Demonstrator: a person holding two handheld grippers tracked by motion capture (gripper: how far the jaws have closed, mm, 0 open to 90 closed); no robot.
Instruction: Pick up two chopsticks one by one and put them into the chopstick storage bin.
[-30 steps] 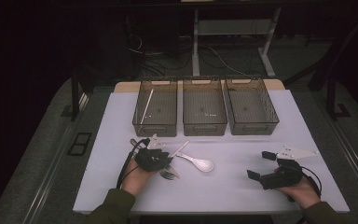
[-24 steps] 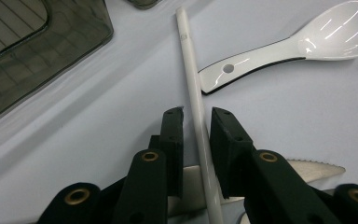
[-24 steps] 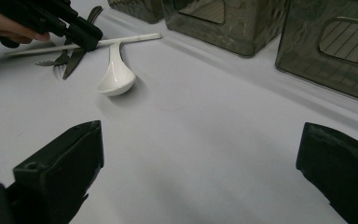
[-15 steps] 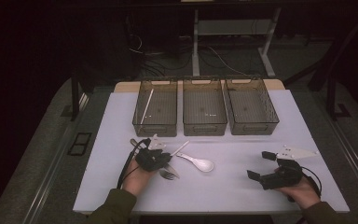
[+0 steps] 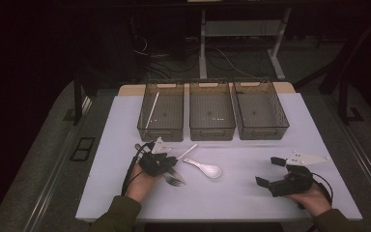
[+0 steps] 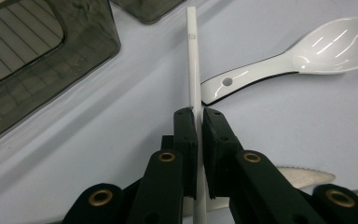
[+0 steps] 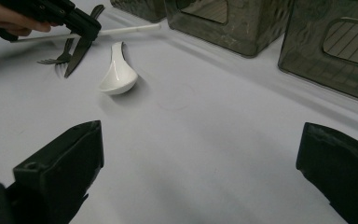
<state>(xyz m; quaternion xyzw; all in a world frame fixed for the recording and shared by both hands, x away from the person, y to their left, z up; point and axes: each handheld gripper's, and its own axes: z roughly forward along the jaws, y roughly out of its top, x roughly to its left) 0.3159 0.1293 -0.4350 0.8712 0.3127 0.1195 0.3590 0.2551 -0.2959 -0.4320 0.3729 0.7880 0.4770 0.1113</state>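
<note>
Left gripper (image 6: 197,116) has just been closing and its jaws now pinch the chopstick (image 6: 192,56), so it looks ready to lift. Right gripper (image 7: 200,154) sits wide open, idle.

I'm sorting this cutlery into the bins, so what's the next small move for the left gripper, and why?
Probably lift straight up. The left gripper has just closed on the white chopstick, which lies beside the spoon and above the knife. A matching chopstick already lies in the left bin.

slim white chopstick (image 6: 193,70), level on the table, beside a white spoon (image 6: 307,53)
</note>
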